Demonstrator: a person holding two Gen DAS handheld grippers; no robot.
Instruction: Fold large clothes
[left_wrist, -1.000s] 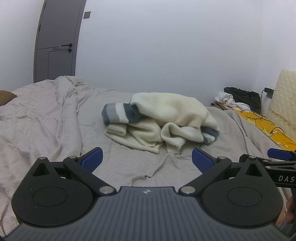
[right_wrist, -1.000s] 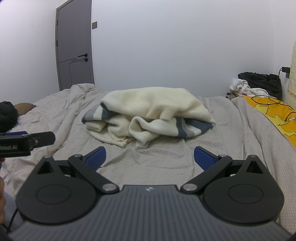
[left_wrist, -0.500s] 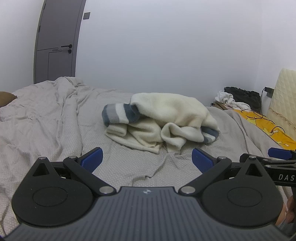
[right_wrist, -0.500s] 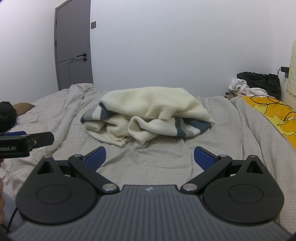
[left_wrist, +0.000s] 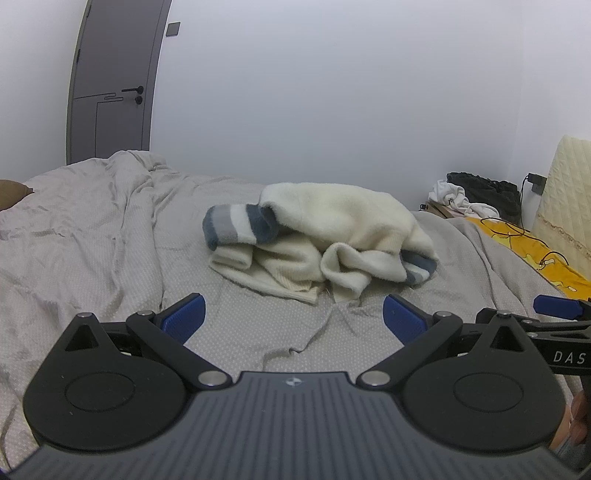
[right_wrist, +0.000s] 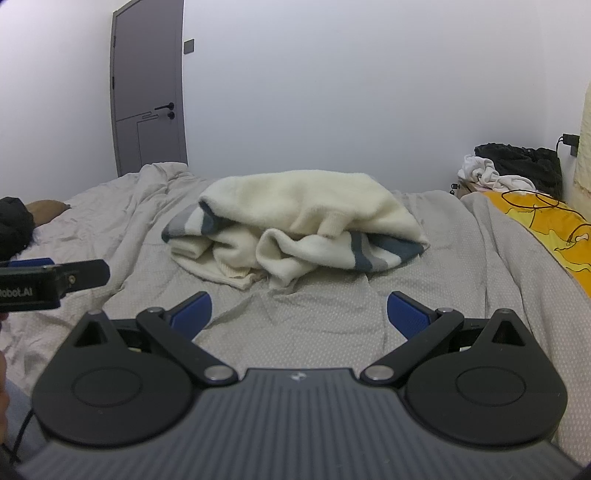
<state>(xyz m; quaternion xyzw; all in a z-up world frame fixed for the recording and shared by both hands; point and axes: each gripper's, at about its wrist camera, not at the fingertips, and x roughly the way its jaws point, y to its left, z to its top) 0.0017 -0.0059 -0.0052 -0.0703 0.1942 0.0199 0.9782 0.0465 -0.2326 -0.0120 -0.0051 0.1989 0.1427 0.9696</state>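
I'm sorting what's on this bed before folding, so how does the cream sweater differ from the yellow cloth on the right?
The cream sweater is bunched in a heap mid-bed; the yellow cloth lies spread fairly flat along the bed's right edge. The sweater is fuzzy cream with blue and grey stripes; the yellow cloth looks smooth, with a printed pattern. A dark cable lies across the yellow cloth, none on the sweater. Both rest on the grey bedcover, untouched by either claw.

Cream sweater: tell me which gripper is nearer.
Right, by a little, it seems. The right gripper hangs open straight in front of the sweater, just short of its near edge; the left gripper, also open, sits slightly further back and left.
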